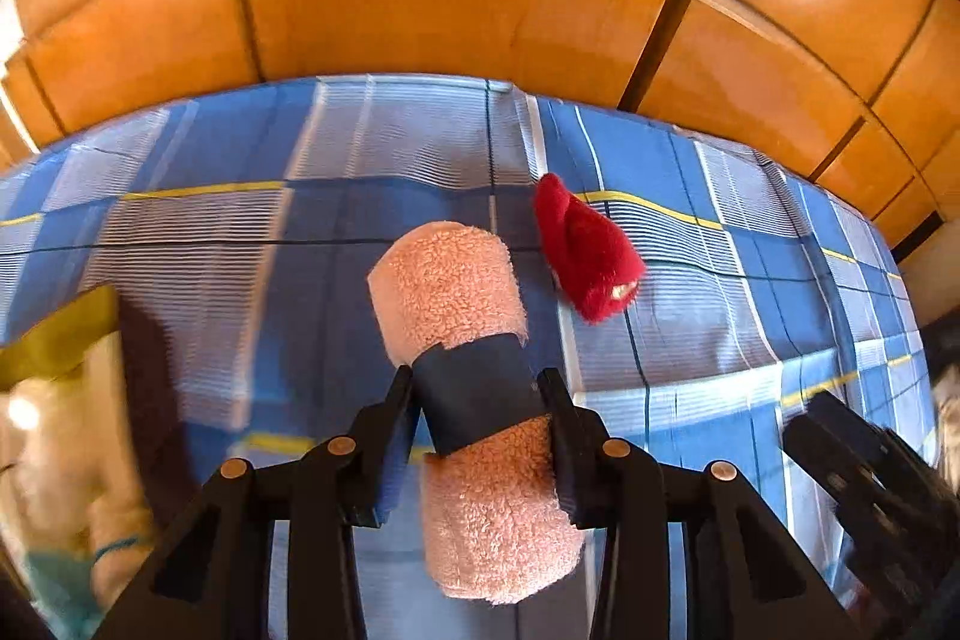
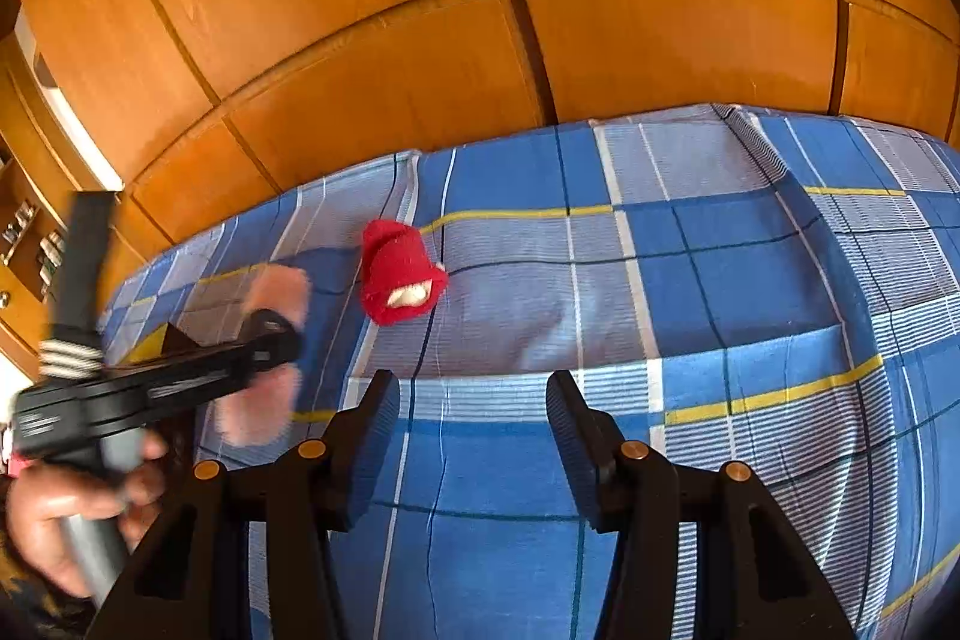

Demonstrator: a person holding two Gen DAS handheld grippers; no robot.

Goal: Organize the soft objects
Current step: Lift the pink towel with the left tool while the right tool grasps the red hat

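1. The left hand-held gripper (image 1: pixel 480 388) is nearest the left wrist camera, and its two black fingers (image 1: pixel 390 400) are clamped on a rolled pink fleece towel (image 1: pixel 450 280), pressing on the dark band (image 1: pixel 480 394) wrapped around the roll's middle.
2. The pink roll sticks out past the fingers at both ends, tilted, over the blue plaid bed (image 1: pixel 690 196); whether its far end touches the cover cannot be told.
3. A red plush hat (image 1: pixel 585 250) lies on the bed just beyond and to the right of the roll, apart from it, toward the bed's far edge.
4. In the right wrist view the same hat (image 2: pixel 399 274) lies on its side with something white showing in its opening.
5. The right hand-held gripper (image 2: pixel 474 400) hangs above the bed with its jaws partly apart and only bedcover between them, well short of the hat.
6. At the left of that view a person's hand (image 2: pixel 66 514) grips the handle of the left device, blurred, with the pink roll (image 2: pixel 270 340) in its fingers.
7. A wooden panelled wardrobe (image 1: pixel 420 10) rises behind the bed's far edge.
8. A yellowish blurred object (image 1: pixel 60 340) is at the left margin; its identity is unclear.
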